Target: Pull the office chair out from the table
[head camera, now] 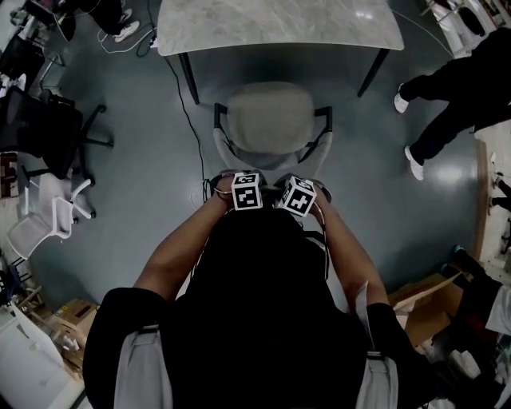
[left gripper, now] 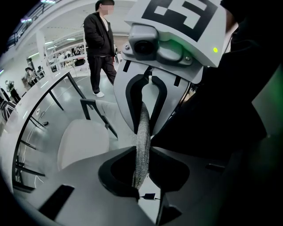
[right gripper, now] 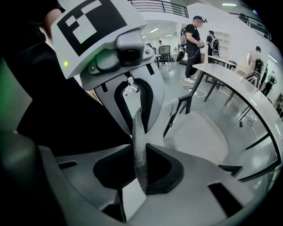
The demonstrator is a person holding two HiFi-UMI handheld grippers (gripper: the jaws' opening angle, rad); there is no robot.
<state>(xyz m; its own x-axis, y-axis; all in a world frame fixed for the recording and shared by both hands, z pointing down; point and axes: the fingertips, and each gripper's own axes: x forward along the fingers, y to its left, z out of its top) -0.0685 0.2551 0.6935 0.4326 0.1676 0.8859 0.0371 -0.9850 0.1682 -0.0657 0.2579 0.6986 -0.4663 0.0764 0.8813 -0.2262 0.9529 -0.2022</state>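
The left gripper point(left gripper: 140, 170) is pinching the top rim of the backrest point(left gripper: 142, 132), a thin grey mesh edge standing upright between its dark pads. The right gripper point(right gripper: 140, 167) is clamping that same rim just beside it, so the two are sitting close together at the middle of the rim and angling steeply down towards the seat. Neither is spread wide, and neither is pressed fully together: the mesh is filling the gap in both.

The office chair point(head camera: 267, 120) is standing square to the table point(head camera: 279, 24), its pale seat lying just off the table's near edge, midway between the two near legs, with both armrests clear of them. The backrest is facing the person, whose body is crowding in right behind it.

The step in hand is looking like the pull itself. Doing it well is calling for both grips staying equally firm, since the rim is narrow and soft and could be slipping out under a jerk. The pull is best going level and straight away from the near edge rather than downward, with both hands travelling together so the chair is not swivelling. The person is needing to step back to make room. A black cable point(head camera: 185, 112) is trailing on the floor point(head camera: 144, 160) just to the chair's left, so keeping the path straight is mattering. The chair's base is hidden.
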